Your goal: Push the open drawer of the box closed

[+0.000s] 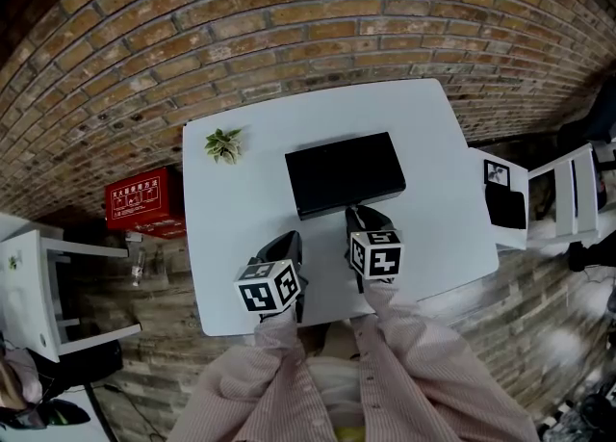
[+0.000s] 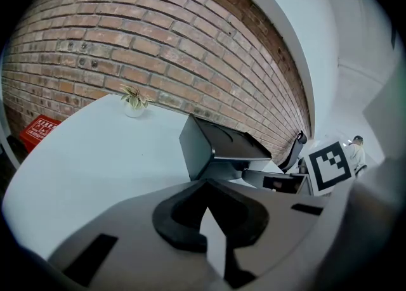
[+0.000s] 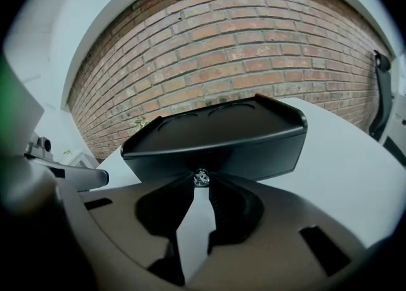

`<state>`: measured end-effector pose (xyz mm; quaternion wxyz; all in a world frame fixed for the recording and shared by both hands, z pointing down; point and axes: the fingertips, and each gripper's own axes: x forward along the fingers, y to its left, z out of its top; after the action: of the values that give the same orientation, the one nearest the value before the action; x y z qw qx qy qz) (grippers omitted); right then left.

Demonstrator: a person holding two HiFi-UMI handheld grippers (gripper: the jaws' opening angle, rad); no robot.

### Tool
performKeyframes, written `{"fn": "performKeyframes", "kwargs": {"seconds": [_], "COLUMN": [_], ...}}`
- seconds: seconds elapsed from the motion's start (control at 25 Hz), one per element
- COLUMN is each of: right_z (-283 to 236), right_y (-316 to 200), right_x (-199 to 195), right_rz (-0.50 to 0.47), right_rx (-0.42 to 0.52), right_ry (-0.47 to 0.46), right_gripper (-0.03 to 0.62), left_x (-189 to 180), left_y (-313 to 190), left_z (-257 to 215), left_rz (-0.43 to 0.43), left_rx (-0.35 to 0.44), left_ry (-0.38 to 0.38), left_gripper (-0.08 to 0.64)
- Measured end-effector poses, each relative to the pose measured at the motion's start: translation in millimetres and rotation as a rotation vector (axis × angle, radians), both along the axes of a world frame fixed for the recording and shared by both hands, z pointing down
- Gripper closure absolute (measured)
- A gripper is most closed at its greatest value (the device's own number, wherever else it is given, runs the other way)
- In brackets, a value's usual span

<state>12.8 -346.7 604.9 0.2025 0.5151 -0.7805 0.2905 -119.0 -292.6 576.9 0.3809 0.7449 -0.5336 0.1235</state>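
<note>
A flat black box (image 1: pixel 345 173) lies on the white table (image 1: pixel 241 228). Its front faces me, and the drawer front (image 3: pixel 254 156) looks nearly flush with the box. My right gripper (image 1: pixel 359 213) is at the middle of that front, with its jaws shut on the small shiny drawer knob (image 3: pixel 202 177). My left gripper (image 1: pixel 290 246) rests low over the table, to the left of the box (image 2: pixel 216 147) and short of it. Its fingertips meet and hold nothing.
A small potted plant (image 1: pixel 223 144) stands at the table's far left corner. A brick wall runs behind the table. On the floor to the left are a red case (image 1: pixel 142 199) and a white chair (image 1: pixel 38 286). Another white chair (image 1: pixel 568 190) is at the right.
</note>
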Motion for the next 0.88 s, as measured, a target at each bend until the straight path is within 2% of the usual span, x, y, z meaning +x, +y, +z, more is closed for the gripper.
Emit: {"fn": "performKeyframes", "kwargs": {"seconds": [0.52, 0.88], "right_z": [0.9, -5.0], "right_y": [-2.6, -0.5], "right_x": [-0.6, -1.1], "right_rz": [0.009, -0.006], "right_rx": [0.006, 0.061], "right_ry": [0.004, -0.001], "right_gripper": [0.515, 0.515], "left_x": [-0.9, -0.7], "left_y": [-2.0, 4.3], "left_z": [0.1, -1.7], "left_rz": [-0.004, -0.006], "left_rx": [0.000, 0.003], "left_ry": [-0.001, -0.005], "left_gripper": [0.565, 0.565]}}
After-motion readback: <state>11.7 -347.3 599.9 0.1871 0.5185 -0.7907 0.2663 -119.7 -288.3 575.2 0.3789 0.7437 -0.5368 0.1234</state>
